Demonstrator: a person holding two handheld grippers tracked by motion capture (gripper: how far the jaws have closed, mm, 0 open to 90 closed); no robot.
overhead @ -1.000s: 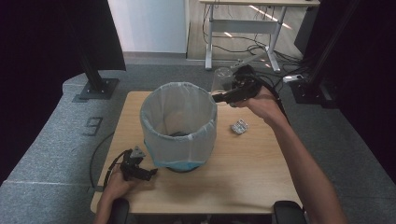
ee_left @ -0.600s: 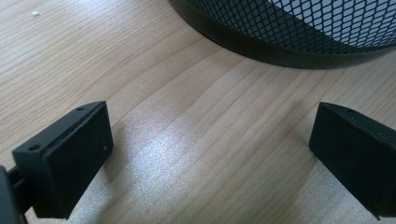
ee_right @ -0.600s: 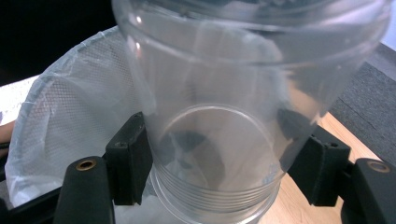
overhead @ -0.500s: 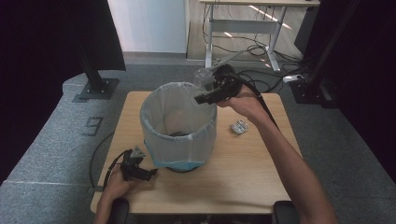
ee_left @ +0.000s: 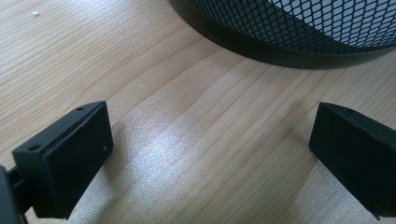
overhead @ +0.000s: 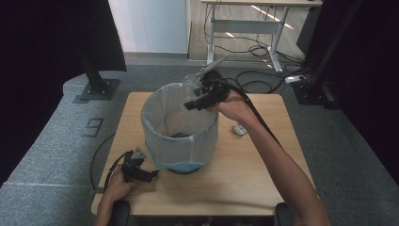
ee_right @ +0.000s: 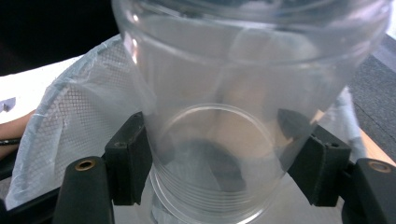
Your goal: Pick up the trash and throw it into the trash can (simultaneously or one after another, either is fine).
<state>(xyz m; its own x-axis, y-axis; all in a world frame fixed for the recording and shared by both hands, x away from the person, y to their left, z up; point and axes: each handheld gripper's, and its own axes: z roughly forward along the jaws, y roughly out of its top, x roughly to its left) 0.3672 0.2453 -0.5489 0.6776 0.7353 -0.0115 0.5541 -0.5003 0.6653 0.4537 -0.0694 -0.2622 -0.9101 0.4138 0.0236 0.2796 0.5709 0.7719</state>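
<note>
Two grippers work at a wooden table (overhead: 263, 188) in the high view. The right gripper (overhead: 195, 96) is raised over the far rim of a mesh bin (overhead: 179, 127) lined with a white bag (overhead: 155, 113), and it grips a clear cup (overhead: 192, 84) above the bin's far right edge. The left gripper (overhead: 146, 175) rests on the table at the near left, just beside the bin's base. A small crumpled wrapper (overhead: 239, 130) lies on the table right of the bin, near the person's right forearm.

In the left gripper view, the left gripper (ee_left: 210, 154) has its jaws spread wide with nothing between them, low over bare wood. The bin's (ee_left: 299, 32) black base and mesh wall curve across the far side, apart from the jaws.

In the right gripper view, the right gripper (ee_right: 215, 154) is clamped on the cup (ee_right: 233, 93), one jaw on each side of its lower wall. The bag (ee_right: 70, 126) and mesh show behind the cup at left.
</note>
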